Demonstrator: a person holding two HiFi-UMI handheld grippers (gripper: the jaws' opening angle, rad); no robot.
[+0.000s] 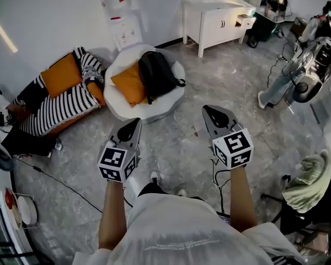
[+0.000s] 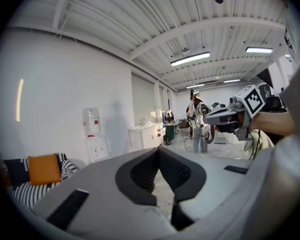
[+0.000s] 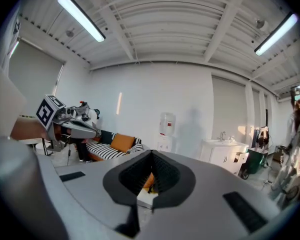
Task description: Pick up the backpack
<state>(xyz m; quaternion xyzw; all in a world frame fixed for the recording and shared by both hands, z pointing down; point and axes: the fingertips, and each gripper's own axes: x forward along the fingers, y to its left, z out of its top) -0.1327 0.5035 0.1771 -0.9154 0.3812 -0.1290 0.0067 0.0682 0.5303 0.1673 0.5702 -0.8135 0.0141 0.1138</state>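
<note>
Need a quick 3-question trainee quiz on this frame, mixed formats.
1. True or false: the backpack lies on the striped sofa.
2. What shares the white round seat with the backpack? A) orange cushion B) green towel C) water jug
3. Fill in: the left gripper and right gripper are both ____, holding nothing.
Key: 1 false, it is on the white round seat; 2 A; 3 shut.

Grey marble floor [image 1: 209,76], striped sofa [image 1: 58,106], white sink cabinet [image 1: 215,24].
</note>
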